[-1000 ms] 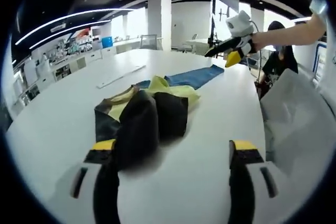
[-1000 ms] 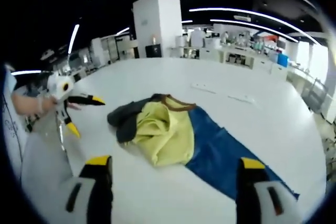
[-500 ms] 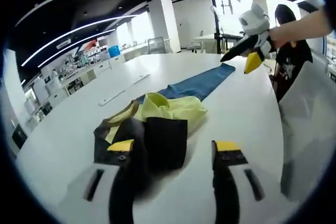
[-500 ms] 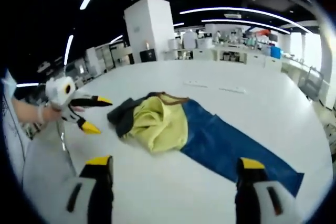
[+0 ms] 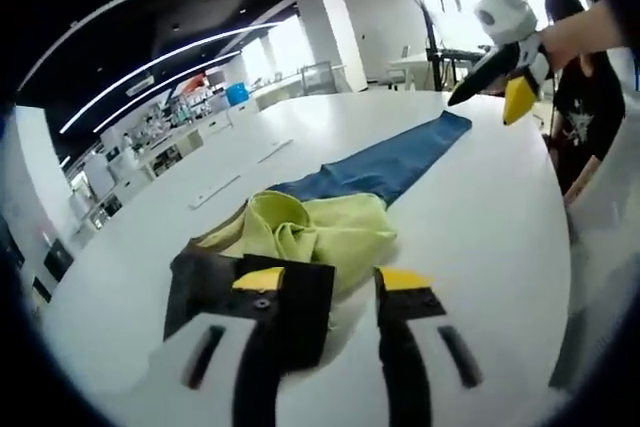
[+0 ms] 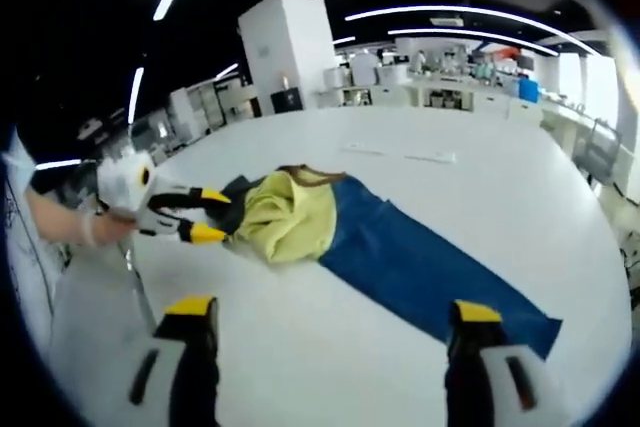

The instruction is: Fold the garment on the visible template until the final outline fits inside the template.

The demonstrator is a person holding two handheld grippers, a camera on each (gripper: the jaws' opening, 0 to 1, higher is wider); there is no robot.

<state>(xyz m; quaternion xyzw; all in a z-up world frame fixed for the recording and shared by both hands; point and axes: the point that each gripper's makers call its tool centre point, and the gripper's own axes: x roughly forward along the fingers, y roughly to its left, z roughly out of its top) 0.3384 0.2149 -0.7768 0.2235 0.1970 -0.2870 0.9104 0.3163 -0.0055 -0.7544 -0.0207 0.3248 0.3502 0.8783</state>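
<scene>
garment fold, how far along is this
Barely begun. Done: nothing folded; the garment lies bunched, yellow and dark, at one end of the blue template, partly off it. In hand: the left tool has its jaws narrowed around the dark edge nearest it; whether it grips is unclear. The right tool is open above the table. Left: spreading, folding, fitting inside the template.

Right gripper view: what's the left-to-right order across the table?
Left gripper → yellow-and-dark garment → blue template.
</scene>
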